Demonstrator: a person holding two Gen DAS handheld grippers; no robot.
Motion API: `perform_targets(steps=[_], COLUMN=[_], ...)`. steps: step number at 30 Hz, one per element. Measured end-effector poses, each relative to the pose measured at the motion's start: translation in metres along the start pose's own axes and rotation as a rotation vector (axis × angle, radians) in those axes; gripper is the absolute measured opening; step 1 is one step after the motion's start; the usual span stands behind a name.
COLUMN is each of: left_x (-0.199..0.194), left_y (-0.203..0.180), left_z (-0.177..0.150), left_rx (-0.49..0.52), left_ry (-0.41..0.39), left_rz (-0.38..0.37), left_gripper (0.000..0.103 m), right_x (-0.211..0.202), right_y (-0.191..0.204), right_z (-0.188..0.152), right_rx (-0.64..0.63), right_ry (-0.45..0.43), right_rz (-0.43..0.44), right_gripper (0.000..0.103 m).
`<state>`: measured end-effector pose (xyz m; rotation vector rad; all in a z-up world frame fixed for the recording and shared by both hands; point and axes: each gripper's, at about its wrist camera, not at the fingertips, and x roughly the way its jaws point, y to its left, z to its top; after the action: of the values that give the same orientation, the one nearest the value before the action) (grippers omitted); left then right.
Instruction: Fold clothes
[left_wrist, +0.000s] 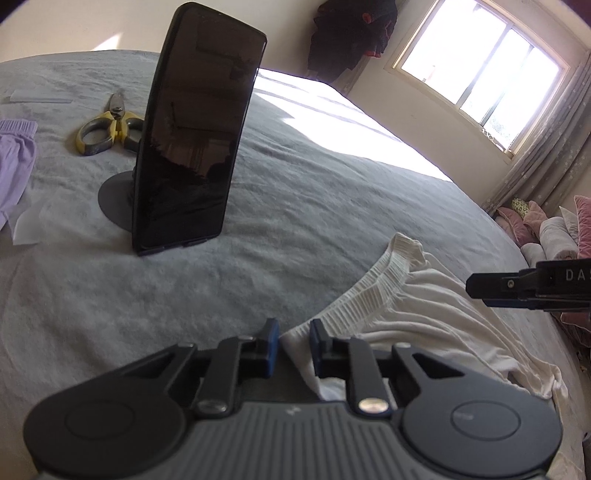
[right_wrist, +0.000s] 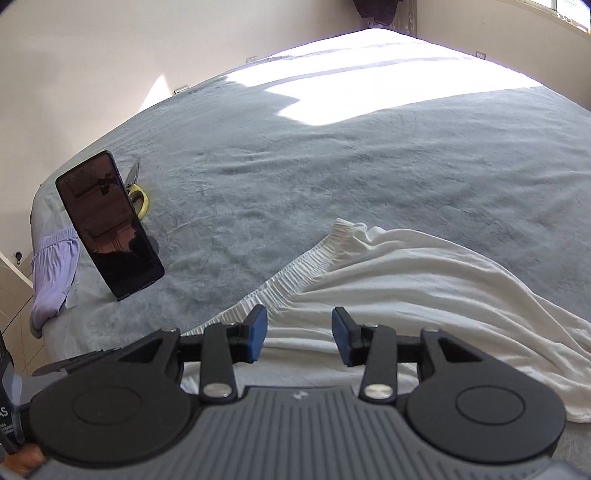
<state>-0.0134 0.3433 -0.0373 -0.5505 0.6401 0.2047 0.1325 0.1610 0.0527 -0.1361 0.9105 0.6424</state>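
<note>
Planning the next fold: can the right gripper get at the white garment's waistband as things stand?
Probably yes. The right gripper hangs open just above the white garment, and the waistband lies uncovered just ahead, nothing between.

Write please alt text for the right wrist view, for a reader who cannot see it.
The right gripper, jaws open, hovers over a white garment with an elastic waistband, lying on a grey bed cover. At left, a dark phone stands propped, with yellow scissors behind it and a lilac garment beside it.

Daylight from window (left_wrist: 484, 70); blown-out sun patch on bed (right_wrist: 369, 74); fisheye bending, dark corners; sharp focus.
</note>
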Motion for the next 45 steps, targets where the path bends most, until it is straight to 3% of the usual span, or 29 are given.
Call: perform_targets(steps=[12, 21, 26, 27, 28, 31, 34, 37, 38, 39, 41, 43, 45], left_x=[0.001, 0.001, 0.000, -0.001, -0.002, -0.005, -0.006, -0.005, -0.005, -0.005, -0.004, -0.004, -0.003], left_y=[0.002, 0.001, 0.000, 0.000, 0.000, 0.001, 0.002, 0.003, 0.003, 0.003, 0.003, 0.003, 0.003], left_z=[0.001, 0.000, 0.000, 0.001, 0.001, 0.002, 0.003, 0.003, 0.003, 0.003, 0.003, 0.002, 0.002], left_rx=[0.003, 0.011, 0.010, 0.008, 0.005, 0.002, -0.001, -0.001, 0.000, 0.001, 0.003, 0.005, 0.006], left_ry=[0.004, 0.007, 0.004, 0.000, -0.004, -0.020, -0.023, -0.015, -0.013, -0.011, -0.006, -0.002, 0.003], left_rz=[-0.017, -0.023, -0.029, -0.029, -0.029, -0.030, -0.034, -0.037, -0.036, -0.036, -0.036, -0.036, -0.035], left_gripper=[0.014, 0.010, 0.005, 0.005, 0.004, 0.004, 0.004, 0.004, 0.004, 0.004, 0.004, 0.004, 0.004], right_x=[0.089, 0.120, 0.119, 0.117, 0.113, 0.104, 0.103, 0.112, 0.114, 0.117, 0.121, 0.123, 0.125], right_y=[-0.004, 0.002, -0.003, -0.003, -0.002, 0.008, 0.014, 0.017, 0.020, 0.021, 0.023, 0.025, 0.026], right_z=[0.058, 0.058, 0.055, 0.055, 0.056, 0.063, 0.073, 0.077, 0.076, 0.075, 0.074, 0.073, 0.070], right_rx=[0.204, 0.174, 0.185, 0.184, 0.177, 0.120, 0.083, 0.088, 0.082, 0.077, 0.071, 0.076, 0.082], right_ry=[0.107, 0.096, 0.050, 0.035, 0.012, -0.061, -0.051, 0.060, 0.076, 0.085, 0.100, 0.101, 0.105], right_rz=[-0.092, -0.297, -0.306, -0.298, -0.295, -0.315, -0.327, -0.345, -0.364, -0.381, -0.403, -0.400, -0.396], right_gripper=[0.045, 0.044, 0.023, 0.008, 0.001, 0.000, 0.000, 0.000, 0.002, 0.013, 0.022, 0.052, 0.052])
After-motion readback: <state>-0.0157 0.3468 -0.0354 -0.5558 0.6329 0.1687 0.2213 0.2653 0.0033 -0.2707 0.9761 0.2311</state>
